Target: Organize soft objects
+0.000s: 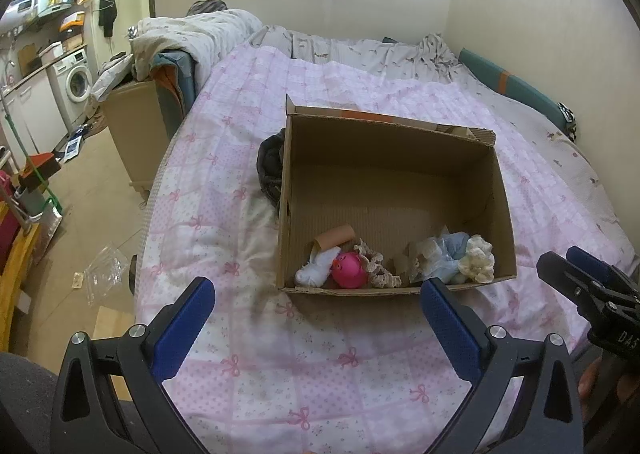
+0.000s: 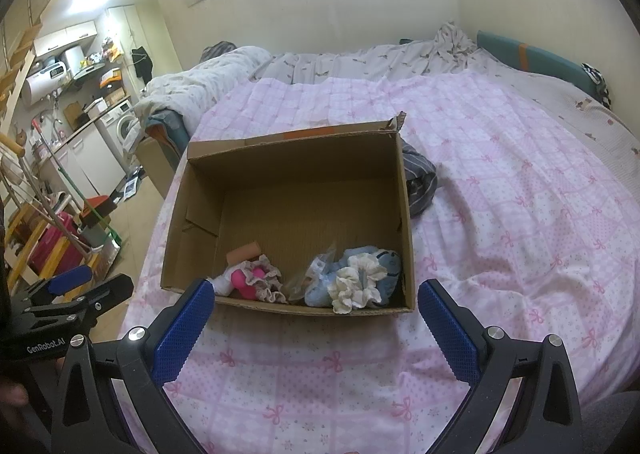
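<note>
Several soft items sit bunched at the near wall of an open box (image 1: 384, 190) on the bed (image 1: 248, 214): pink toy (image 1: 351, 269), white sock (image 1: 316, 272), lace trim (image 1: 378, 264), blue bundle (image 1: 446, 254), cream scrunchie (image 1: 477, 258). Left view shows a dark cloth (image 1: 271, 168) touching the box's left wall; right view shows a striped cloth (image 2: 418, 180) against its right wall. Left gripper (image 1: 318, 328) and right gripper (image 2: 316, 328) hover over the quilt short of the box, fingers wide apart, holding nothing.
</note>
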{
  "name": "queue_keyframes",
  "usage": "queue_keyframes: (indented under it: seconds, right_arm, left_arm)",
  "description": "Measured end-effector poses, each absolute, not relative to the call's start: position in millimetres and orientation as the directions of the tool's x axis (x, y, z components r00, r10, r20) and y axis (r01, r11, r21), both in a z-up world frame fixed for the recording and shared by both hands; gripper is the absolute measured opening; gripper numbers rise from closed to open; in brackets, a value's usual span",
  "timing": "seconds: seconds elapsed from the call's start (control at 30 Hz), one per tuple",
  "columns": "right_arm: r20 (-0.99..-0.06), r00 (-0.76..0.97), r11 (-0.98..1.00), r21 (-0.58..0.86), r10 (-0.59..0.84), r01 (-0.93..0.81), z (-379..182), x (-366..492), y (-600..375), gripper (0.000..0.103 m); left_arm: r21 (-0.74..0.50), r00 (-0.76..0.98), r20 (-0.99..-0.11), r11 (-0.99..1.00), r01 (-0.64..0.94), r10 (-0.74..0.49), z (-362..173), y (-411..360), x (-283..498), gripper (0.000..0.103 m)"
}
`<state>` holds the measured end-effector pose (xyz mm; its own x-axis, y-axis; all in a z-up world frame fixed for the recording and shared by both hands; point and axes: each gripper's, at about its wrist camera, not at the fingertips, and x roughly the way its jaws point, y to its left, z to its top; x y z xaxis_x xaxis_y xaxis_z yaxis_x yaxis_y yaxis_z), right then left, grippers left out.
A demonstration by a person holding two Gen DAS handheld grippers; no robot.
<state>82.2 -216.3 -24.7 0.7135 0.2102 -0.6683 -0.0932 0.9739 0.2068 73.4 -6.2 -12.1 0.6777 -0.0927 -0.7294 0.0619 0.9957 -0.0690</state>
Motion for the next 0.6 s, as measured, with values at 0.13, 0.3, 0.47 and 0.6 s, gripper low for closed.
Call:
queue_keyframes:
  seconds: [0.13, 0.3, 0.47, 0.6]
  right_arm:
    - [-0.669, 0.713, 0.974, 0.207, 0.21, -0.093, -25.0, 82.4, -216.3, 0.103]
    - [-0.668, 0.715, 0.975, 0.204, 0.206, -0.091, -24.7, 82.2, -217.0, 0.103]
    - [-0.669, 0.715, 0.975, 0.204, 0.206, -0.091, -24.4, 82.5, -217.6, 0.103]
    - [-0.668, 0.715, 0.975, 0.203, 0.206, -0.091, -24.4, 82.3, -217.4, 0.103]
  left_arm:
    - [-0.072, 0.675, -0.732, 0.996, 0.061, -0.094, -12.9, -5.8, 73.4, 0.102]
    - [-0.07, 0.674, -0.733, 0.996, 0.061, -0.093, -13.5, -6.1, 73.0, 0.102]
    - [-0.074, 0.674, -0.732, 0.995, 0.061, -0.096, -13.4, -5.8, 73.0, 0.102]
    - [-0.076, 0.675, -0.732, 0.995, 0.061, -0.098, -14.2, -4.7, 73.1, 0.102]
